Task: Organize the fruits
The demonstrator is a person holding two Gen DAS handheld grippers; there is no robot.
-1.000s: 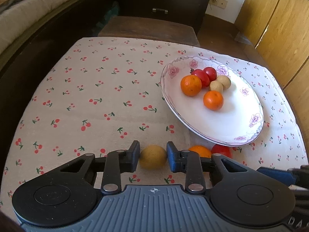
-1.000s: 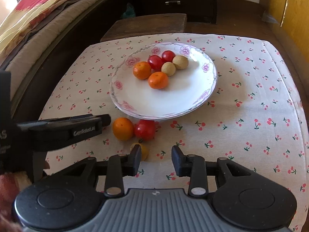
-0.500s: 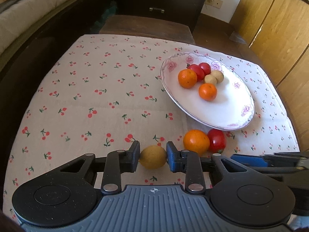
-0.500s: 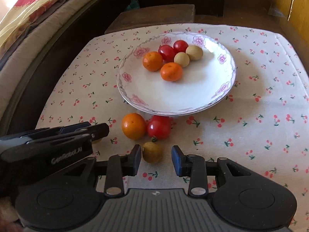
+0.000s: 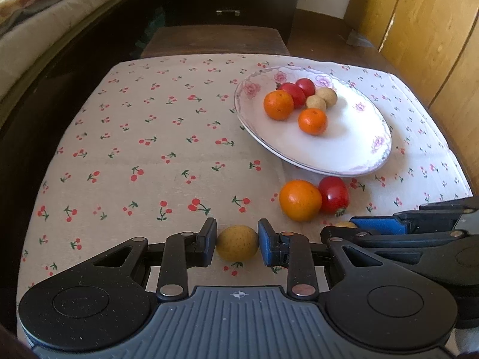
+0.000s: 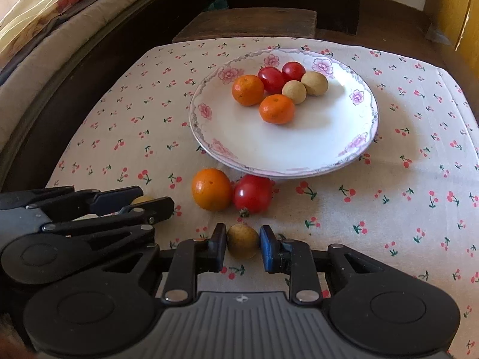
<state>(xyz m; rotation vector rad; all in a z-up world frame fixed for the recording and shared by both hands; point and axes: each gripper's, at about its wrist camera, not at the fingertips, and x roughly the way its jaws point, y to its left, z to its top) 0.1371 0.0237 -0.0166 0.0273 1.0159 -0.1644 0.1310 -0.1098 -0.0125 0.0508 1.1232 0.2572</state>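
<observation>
A longan (image 5: 237,242) is clamped in the left gripper (image 5: 237,243), another (image 6: 242,240) in the right gripper (image 6: 242,243) — the plate (image 6: 353,137) lies ahead, nearer the right.

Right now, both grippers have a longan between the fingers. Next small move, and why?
Probably lift the left gripper and carry its longan to the plate: its fingers already press that fruit, while the right gripper seems only just closing on its own longan.
</observation>
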